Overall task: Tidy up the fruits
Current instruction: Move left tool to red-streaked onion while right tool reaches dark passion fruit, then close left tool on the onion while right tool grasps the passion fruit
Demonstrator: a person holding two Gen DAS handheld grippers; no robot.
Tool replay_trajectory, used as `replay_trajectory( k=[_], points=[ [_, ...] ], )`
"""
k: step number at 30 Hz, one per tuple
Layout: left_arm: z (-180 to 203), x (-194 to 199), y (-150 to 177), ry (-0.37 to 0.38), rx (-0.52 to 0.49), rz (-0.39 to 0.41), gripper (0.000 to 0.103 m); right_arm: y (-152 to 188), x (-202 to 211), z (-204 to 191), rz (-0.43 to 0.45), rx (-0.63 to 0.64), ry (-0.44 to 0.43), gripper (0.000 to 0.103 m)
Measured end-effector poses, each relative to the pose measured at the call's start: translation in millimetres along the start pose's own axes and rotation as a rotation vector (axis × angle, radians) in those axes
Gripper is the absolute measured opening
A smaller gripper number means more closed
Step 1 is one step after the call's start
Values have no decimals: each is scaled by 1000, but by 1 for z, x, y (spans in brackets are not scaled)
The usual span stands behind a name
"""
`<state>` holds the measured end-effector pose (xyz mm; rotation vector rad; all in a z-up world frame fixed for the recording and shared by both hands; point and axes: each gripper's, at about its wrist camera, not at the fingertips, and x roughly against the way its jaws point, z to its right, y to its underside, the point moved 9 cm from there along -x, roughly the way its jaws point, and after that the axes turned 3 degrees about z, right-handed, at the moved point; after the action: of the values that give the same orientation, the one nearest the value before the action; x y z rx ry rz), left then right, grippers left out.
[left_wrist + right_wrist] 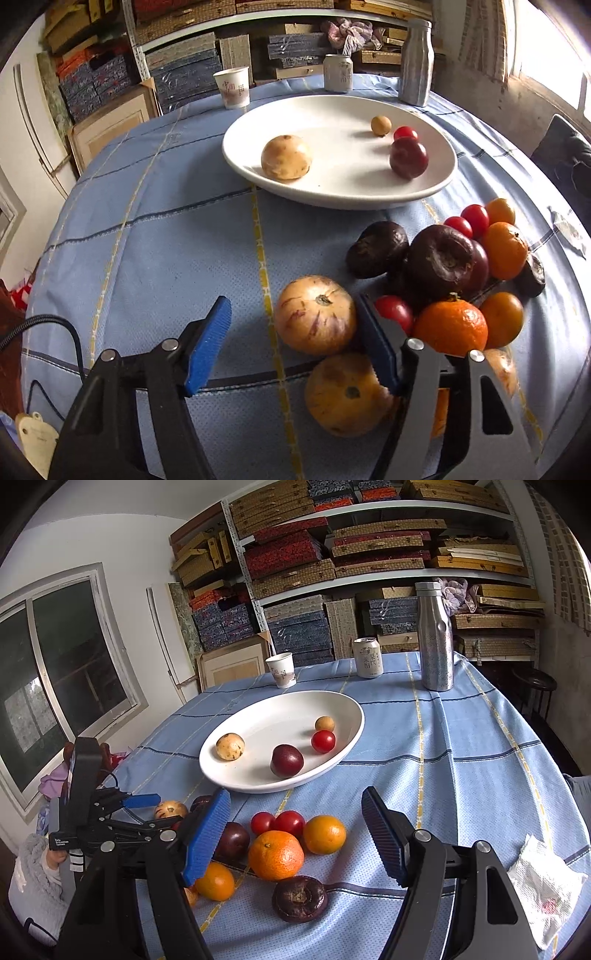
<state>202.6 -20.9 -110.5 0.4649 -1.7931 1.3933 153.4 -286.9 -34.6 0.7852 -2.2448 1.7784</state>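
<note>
A white oval plate [424, 188] [221, 771] holds a tan round fruit [286, 157], a dark red plum [409, 158], a cherry tomato [405, 133] and a small brown fruit [381, 125]. A pile of fruit lies on the blue cloth in front: oranges [276, 854], cherry tomatoes [290, 822], dark purple fruits [300, 899] and yellow striped fruits [315, 314]. My left gripper [293, 343] is open, low over the cloth, its right finger against a yellow striped fruit. My right gripper [295, 834] is open above the pile, holding nothing.
A paper cup [281, 670], a drink can [367, 657] and a steel bottle [436, 637] stand at the table's far edge. A crumpled tissue [543, 882] lies at the right. Shelves of boxes stand behind. The left gripper [142, 800] shows at the left in the right wrist view.
</note>
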Motion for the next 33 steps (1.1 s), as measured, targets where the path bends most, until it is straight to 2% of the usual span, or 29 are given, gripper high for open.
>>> replay_trajectory(
  k=[1,3,5,11,13,19,23,33],
  points=[
    [-1,0,1,20,11,-9,65,0,0,1,0,-2,0,74],
    [3,0,2,92,32,-25,46,0,1,1,-2,-3,-2,74],
    [7,2,2,100,16,-20,42,0,1,-1,-3,2,-3,74],
    [10,4,2,81,5,-6,41,2,0,-4,-10,8,-10,74],
    [1,8,0,44,21,9,41,5,1,-4,-18,9,-13,74],
    [-37,22,-7,-41,121,53,41,41,-2,-17,-130,70,-35,71],
    [-39,25,-8,-36,124,59,41,60,-11,-30,-212,143,-29,59],
    [-35,28,-6,-28,108,63,41,74,-21,-20,-285,118,21,54]
  ],
)
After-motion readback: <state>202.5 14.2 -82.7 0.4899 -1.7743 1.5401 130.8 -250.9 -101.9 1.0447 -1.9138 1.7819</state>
